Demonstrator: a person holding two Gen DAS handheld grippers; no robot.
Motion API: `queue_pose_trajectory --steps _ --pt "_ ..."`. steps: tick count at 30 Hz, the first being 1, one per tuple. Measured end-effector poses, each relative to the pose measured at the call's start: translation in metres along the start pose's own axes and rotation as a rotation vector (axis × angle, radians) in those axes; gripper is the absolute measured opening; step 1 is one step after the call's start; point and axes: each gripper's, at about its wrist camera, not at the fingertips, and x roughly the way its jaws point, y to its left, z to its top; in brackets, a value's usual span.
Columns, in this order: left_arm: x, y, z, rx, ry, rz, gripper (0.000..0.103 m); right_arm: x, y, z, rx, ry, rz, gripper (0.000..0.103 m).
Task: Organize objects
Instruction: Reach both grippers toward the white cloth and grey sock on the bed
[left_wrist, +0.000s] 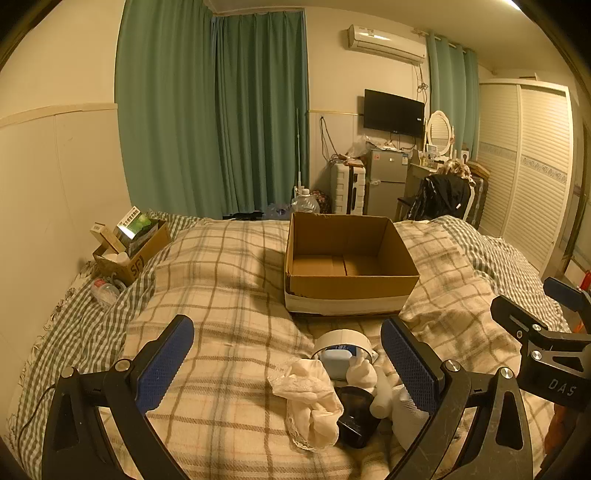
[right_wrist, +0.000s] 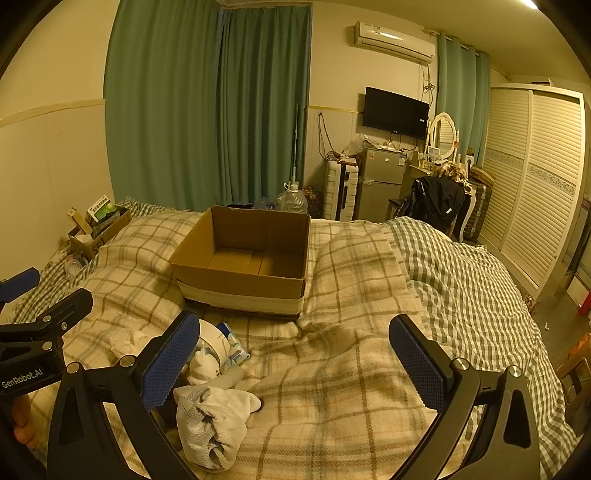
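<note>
Plaid bedspread (left_wrist: 229, 266) — small clutter (left_wrist: 332, 387) lies between the gaping left hand-held gripper (left_wrist: 288, 362); right hand-held gripper (right_wrist: 295, 365) gapes, empty.

Open cardboard box (left_wrist: 351, 258): empty, upright, beyond both fingertips. Tape roll (left_wrist: 341, 341), white cloth (left_wrist: 314, 398), black cup (left_wrist: 356, 413): clustered between left fingers (left_wrist: 166, 365).

An open cardboard box (right_wrist: 243, 258) sits on the plaid blanket (right_wrist: 351, 369). Nearer than the box, the right gripper (right_wrist: 295, 354) hangs with jaws spread wide, holding nothing. Below the box's near-left corner lie a tape roll (right_wrist: 212, 338), a white cloth bundle (right_wrist: 214, 421) and the left gripper (right_wrist: 40, 302).
</note>
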Motion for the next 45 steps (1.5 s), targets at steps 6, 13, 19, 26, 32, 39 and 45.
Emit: queue_pose_trajectory --steps 6,13,19,26,32,39,45 --pt "0.000 0.000 0.000 0.000 0.001 0.000 0.103 0.001 0.001 -0.001 -0.002 0.004 0.002 0.103" --pt "0.000 0.001 0.000 0.000 0.001 0.000 0.103 0.001 0.001 -0.001 -0.002 0.005 0.003 0.103" --pt "0.000 0.001 0.000 0.001 0.001 -0.001 0.103 0.001 0.002 0.000 -0.002 0.006 0.001 0.103" --pt "0.000 0.001 0.001 0.002 0.002 0.002 0.103 0.000 0.002 0.000 -0.003 0.004 0.001 0.103" --pt "-0.004 0.005 0.001 -0.002 -0.004 -0.002 0.103 -0.002 0.003 0.000 -0.006 -0.001 -0.001 0.103" --pt "-0.012 0.005 0.001 0.001 -0.018 -0.013 0.103 -0.012 0.010 0.002 -0.023 -0.016 0.000 0.103" --pt "-0.009 0.005 -0.001 0.009 0.001 -0.017 0.103 -0.015 0.015 0.001 -0.039 -0.009 0.014 0.103"
